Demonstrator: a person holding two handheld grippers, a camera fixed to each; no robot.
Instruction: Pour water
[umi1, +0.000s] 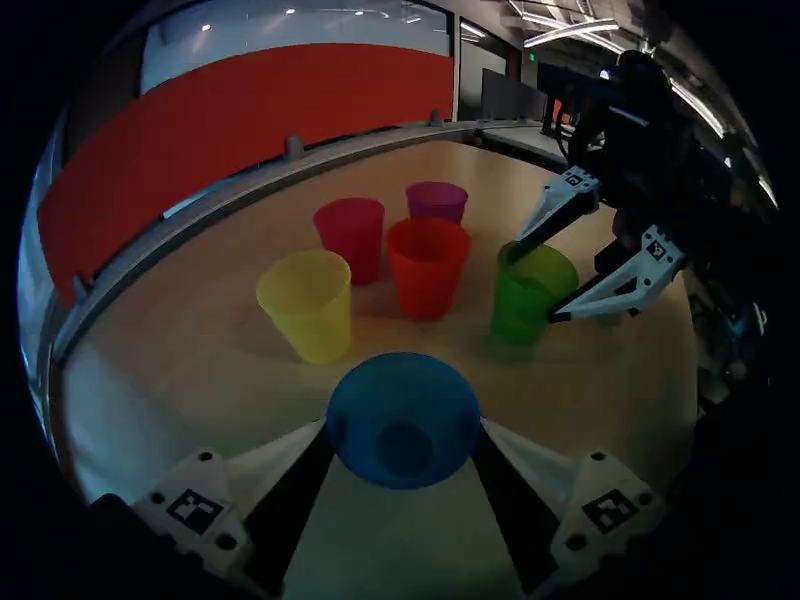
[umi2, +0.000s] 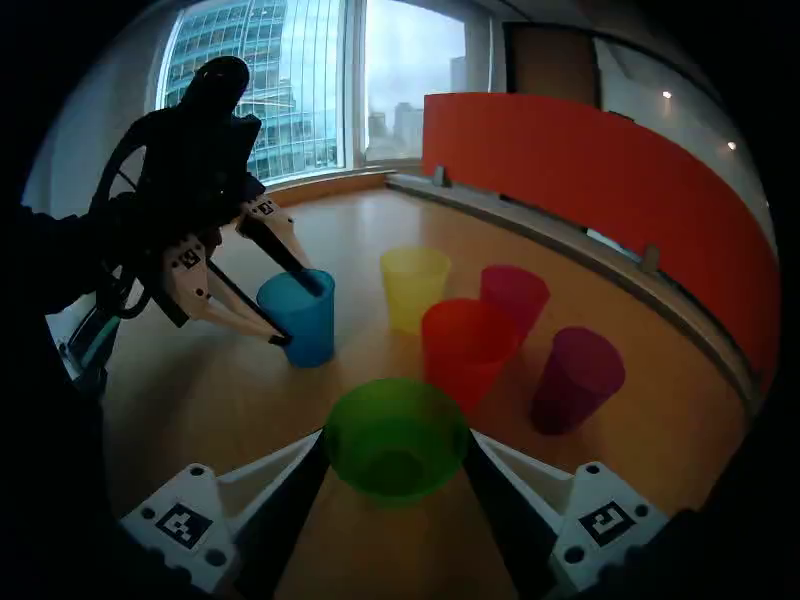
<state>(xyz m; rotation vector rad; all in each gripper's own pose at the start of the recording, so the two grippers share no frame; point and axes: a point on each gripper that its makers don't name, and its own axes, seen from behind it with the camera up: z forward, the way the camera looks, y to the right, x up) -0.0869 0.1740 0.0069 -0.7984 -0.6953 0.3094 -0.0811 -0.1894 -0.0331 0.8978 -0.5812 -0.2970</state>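
Blue cup (umi1: 403, 418) sitting low centre in the left gripper view, upright on the table (umi1: 180, 380), mouth opening toward the camera. Left gripper (umi1: 403, 430) clasping it at a narrow setting, both pads lying against its sides. Green cup (umi2: 395, 452) sitting the same way low centre in the right gripper view, upright, with the right gripper (umi2: 395, 440) pressing on both flanks. Water level: cannot tell in either cup.

Relation that counts: in the left gripper view the green cup is standing up and right of centre, near, with nothing lying between the two. In the right gripper view the blue cup is showing upper left. Yellow cup (umi1: 307, 303) and red cup (umi1: 428, 265) are standing off to the side of that line.

Both hands are looking equally placed, and which one pours is not showing. Judging: both axes are running vertical, so one cup needs lifting and tipping until its rim is hanging over the other's mouth.
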